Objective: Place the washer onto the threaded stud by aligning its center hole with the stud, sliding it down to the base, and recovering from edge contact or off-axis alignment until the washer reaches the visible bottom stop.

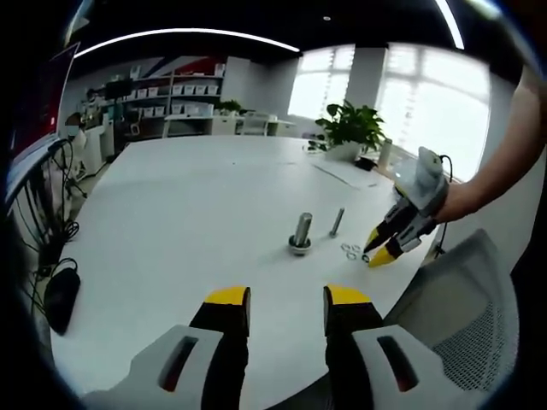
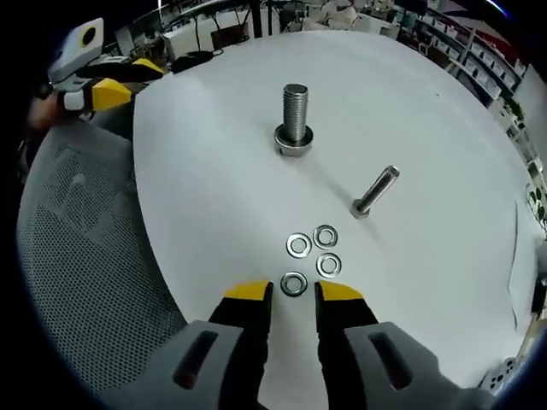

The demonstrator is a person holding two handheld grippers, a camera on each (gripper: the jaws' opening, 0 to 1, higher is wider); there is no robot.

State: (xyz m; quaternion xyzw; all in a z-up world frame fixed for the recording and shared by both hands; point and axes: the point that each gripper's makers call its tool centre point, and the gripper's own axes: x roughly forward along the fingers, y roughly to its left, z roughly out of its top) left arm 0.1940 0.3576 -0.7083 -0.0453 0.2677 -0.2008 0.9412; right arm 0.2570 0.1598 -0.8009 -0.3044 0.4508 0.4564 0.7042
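Barely begun: four flat silver steel washers loose on white table, well apart from upright threaded steel stud. Right gripper spread, empty, straddling nearest washer; left gripper spread, idle. Pickup, alignment, seating all left.

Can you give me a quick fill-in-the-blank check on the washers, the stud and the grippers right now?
1. The loose washers on the table number ____.
2. The threaded stud stands ____ on its base.
3. The second bolt lies on its ____.
4. The right gripper has its jaws ____, either side of the nearest washer.

Missing words: four; upright; side; open
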